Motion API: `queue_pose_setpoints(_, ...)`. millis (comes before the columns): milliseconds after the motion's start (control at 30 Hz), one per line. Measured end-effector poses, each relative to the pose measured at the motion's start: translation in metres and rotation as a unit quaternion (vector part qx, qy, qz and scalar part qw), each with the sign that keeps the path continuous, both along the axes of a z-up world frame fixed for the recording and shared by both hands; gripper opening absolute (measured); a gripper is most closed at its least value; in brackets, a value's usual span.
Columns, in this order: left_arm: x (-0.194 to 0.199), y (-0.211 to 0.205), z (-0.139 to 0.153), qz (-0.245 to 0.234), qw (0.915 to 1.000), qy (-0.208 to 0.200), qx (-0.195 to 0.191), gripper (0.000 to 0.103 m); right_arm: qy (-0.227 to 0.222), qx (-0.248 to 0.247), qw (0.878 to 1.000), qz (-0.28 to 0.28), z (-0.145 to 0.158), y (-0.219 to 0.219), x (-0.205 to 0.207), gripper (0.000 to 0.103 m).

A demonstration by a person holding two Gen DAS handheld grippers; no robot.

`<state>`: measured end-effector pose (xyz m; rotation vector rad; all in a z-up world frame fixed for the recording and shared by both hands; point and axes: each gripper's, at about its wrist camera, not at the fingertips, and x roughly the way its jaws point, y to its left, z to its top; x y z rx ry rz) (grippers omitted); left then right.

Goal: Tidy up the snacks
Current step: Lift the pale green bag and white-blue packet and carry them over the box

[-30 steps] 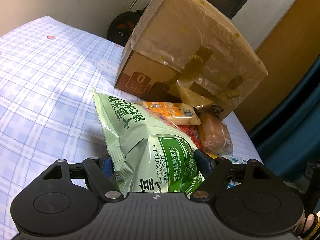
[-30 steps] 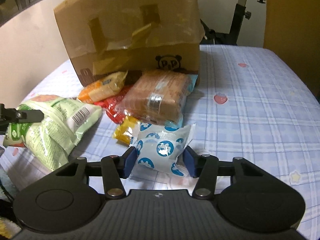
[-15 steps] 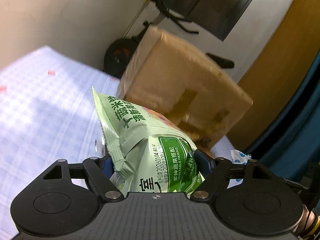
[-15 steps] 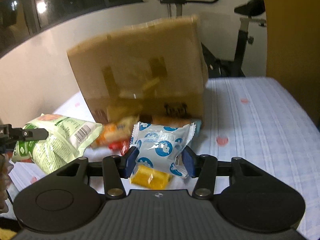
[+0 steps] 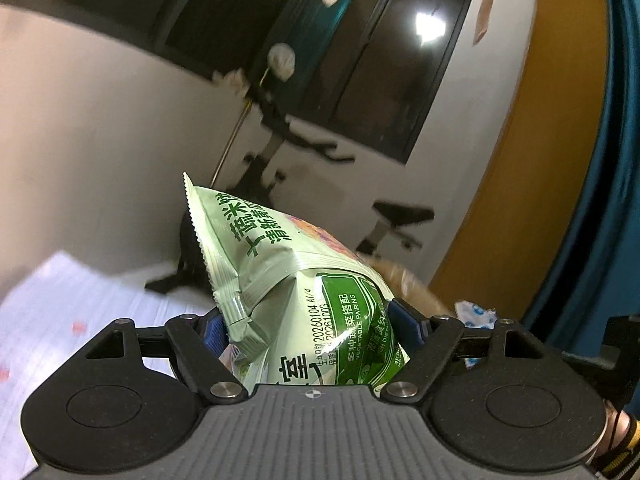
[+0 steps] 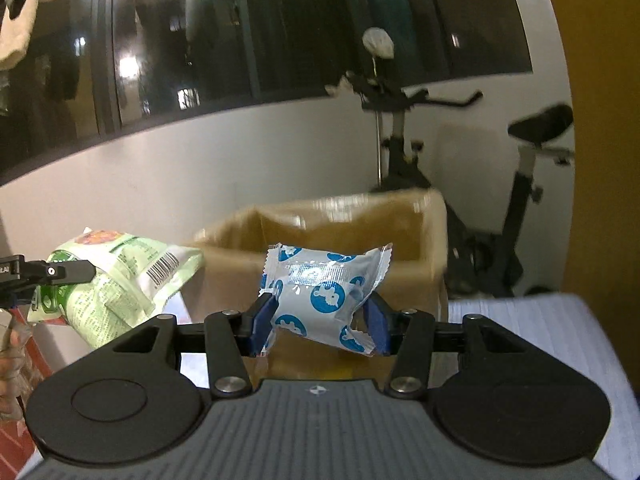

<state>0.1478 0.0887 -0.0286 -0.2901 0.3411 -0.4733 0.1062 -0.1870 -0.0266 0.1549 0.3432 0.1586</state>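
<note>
Left hand-held gripper [image 5: 308, 330] pinching the green snack bag [image 5: 288, 280] across its lower body, jaws wide around the puffed film; bag held aloft just left of the cardboard box [image 6: 340, 232], at the level of its open top. Right hand-held gripper [image 6: 318, 320] clamped on the blue-and-white packet [image 6: 320, 292] at mid-body, raised directly in front of the box opening. Both judged light, air-cushioned, crinkly and slippery, contents probably crushable: gentle mid-body pinch preferred over the thin crimped seams.
</note>
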Motion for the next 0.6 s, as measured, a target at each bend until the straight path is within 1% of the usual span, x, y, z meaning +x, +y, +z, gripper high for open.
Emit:
queue_pose_setpoints(67,0.01,-0.005,0.012,-0.003,0.9999,-0.009,-0.005,0.081,-0.01,-0.007,1.0,0.002,0.011,-0.002,0.011,0.051)
queue_pose_setpoints(167,0.03,-0.02,0.022,-0.005,0.9999,-0.013,-0.005,0.081,-0.02,-0.018,1.0,0.007,0.022,-0.003,0.033,0.051)
queue_pose_setpoints(267,0.059,-0.04,0.024,-0.011,0.9998,0.0,-0.014,0.081,-0.015,-0.016,1.0,0.009,0.028,-0.006,0.06,0.051)
queue_pose_setpoints(367,0.085,-0.062,0.023,-0.019,0.9995,0.009,-0.022,0.081,-0.005,-0.02,1.0,0.003,0.026,-0.008,0.085,0.051)
queue_pose_setpoints(467,0.107,-0.085,0.021,-0.035,0.9992,0.021,-0.006,0.082,0.016,-0.025,1.0,-0.004,0.017,-0.009,0.108,0.051)
queue_pose_setpoints(600,0.129,-0.112,0.013,-0.046,0.9973,0.041,0.039,0.082,0.046,-0.04,0.998,-0.013,0.001,-0.007,0.126,0.052)
